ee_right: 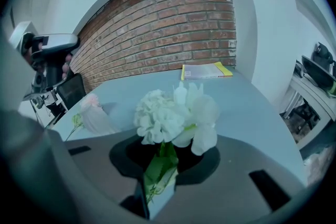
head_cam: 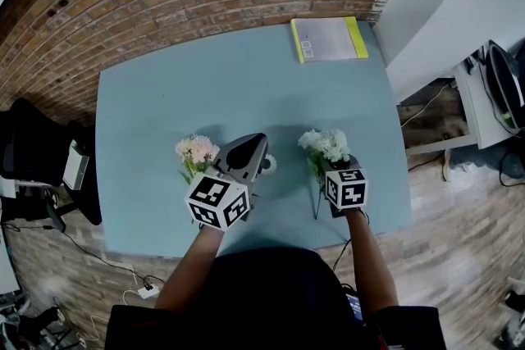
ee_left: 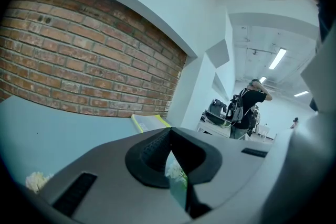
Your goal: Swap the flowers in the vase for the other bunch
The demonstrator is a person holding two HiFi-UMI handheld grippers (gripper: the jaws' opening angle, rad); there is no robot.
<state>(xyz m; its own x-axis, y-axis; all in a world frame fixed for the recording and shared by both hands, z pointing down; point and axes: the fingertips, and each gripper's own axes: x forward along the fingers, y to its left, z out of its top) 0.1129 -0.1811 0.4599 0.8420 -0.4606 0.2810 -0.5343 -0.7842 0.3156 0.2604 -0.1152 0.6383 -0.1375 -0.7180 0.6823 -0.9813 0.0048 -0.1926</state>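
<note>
Right gripper (ee_right: 161,162), jaws clamped on the green stems (ee_right: 159,170) of the white flower bunch (ee_right: 173,115): judged light, soft-headed and easily crushed, so the stems are the hold. Left gripper (ee_left: 169,134) closed, empty, at 3 o'clock of the pink flower bunch (head_cam: 197,150) on the pale blue table (head_cam: 164,111). No vase discernible; stem ends hidden.

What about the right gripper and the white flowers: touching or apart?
Touching: the right gripper view shows the right gripper clamped on stems of the white flowers.
</note>
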